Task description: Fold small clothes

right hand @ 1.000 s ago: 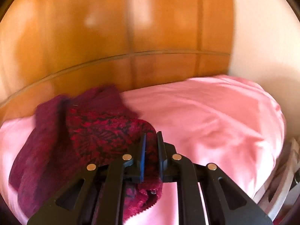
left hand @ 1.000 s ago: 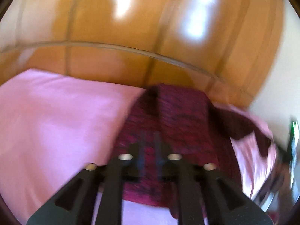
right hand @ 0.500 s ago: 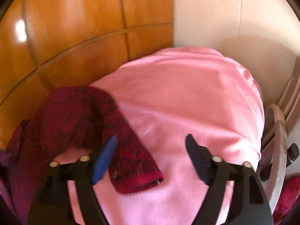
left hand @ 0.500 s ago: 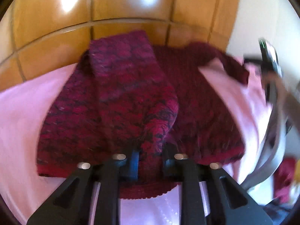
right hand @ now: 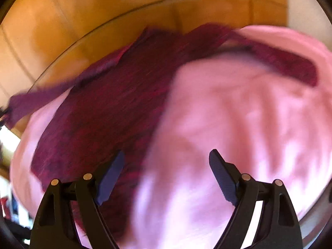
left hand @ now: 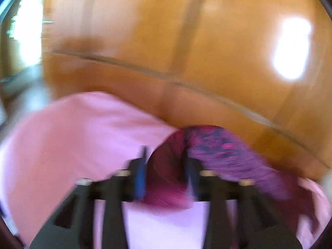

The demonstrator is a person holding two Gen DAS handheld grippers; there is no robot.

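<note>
Both views are motion-blurred, so I go by what reads clearly. My left tongs (left hand: 165, 172) sit narrow with a bunch of the dark red knit sweater (left hand: 217, 155) between the fingers (left hand: 140, 178); I take it as gripped, though the blur hides the exact contact. From the pinch the knit trails off to the right of those tongs as a raised, drooping band above the pink cloth (left hand: 83, 128). Pink cloth fills the area left of and below the left tongs, with a wooden panel wall (left hand: 186, 41) straight ahead. My right tongs (right hand: 167, 174) are spread wide and hold nothing; the blue pads (right hand: 110, 178) stand well apart. The sweater (right hand: 108, 108) lies spread on the pink cloth (right hand: 238, 114) ahead and left of the right tongs, its near edge passing under the left finger. One sleeve runs ahead and to the right across the cloth, ending well right of the tongs; another strip stretches away to the far left, lifted off the cloth. The wooden panel wall (right hand: 83, 20) sits behind it all. Between and right of the right tongs is bare pink cloth.
</note>
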